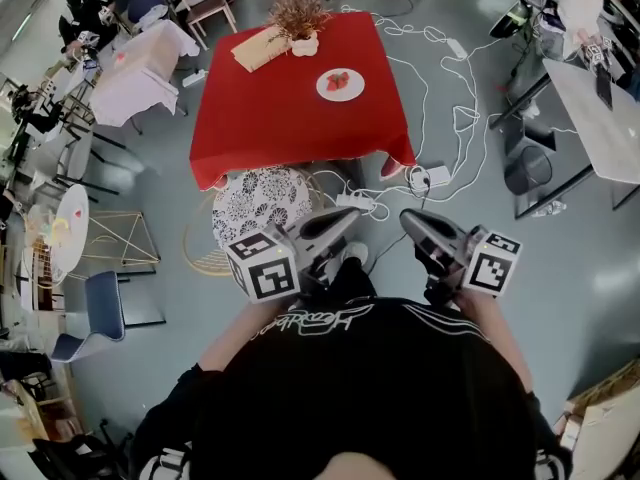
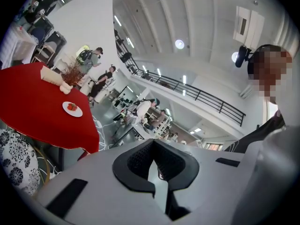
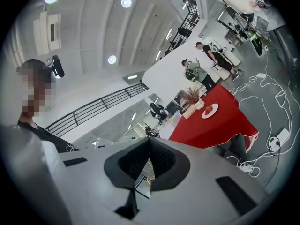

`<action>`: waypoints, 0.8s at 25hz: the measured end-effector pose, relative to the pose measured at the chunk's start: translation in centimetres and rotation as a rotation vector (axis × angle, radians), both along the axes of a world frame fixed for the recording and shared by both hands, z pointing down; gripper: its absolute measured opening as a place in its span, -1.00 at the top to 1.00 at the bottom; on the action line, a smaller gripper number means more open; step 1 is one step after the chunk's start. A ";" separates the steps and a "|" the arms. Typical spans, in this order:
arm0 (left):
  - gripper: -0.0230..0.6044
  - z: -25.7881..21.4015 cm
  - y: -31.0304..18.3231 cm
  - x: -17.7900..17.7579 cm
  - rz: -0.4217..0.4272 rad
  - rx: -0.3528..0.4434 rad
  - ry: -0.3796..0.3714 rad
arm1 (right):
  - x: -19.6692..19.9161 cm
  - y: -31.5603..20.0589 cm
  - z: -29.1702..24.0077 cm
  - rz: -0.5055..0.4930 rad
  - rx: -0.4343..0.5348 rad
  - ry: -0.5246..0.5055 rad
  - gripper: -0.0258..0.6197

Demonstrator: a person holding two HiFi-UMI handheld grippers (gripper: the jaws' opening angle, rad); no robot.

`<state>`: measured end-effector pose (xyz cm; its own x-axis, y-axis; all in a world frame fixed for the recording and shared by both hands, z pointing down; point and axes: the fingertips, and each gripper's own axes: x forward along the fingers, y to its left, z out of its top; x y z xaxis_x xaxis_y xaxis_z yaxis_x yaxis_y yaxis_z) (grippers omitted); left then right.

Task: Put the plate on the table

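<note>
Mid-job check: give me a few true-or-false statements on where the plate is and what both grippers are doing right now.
1. The plate lies on the red table. True.
2. The left gripper holds the plate. False: its jaws are shut on nothing, well short of the table.
3. The right gripper is shut and empty. True.
4. The plate is bare. False: red food lies on it.
5. The potted plant stands on the floor. False: it stands on the table, beyond the plate.
</note>
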<state>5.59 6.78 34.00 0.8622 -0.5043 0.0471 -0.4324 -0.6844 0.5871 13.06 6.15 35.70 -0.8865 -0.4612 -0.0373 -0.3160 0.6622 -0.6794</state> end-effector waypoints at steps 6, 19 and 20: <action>0.90 0.4 0.2 -0.1 -0.004 -0.009 0.000 | -0.6 0.2 0.3 -0.015 0.003 0.013 0.90; 0.90 1.3 0.9 0.0 -0.028 -0.041 0.005 | -1.1 1.2 1.0 -0.051 -0.013 0.014 0.90; 0.90 1.3 1.1 0.0 -0.030 -0.043 0.004 | -1.2 1.3 1.0 -0.053 -0.015 0.014 0.90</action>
<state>5.61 7.83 35.26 0.8470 -0.5275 0.0659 -0.4498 -0.6450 0.6178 11.88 7.45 36.66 -0.9103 -0.4136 -0.0184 -0.2899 0.6685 -0.6849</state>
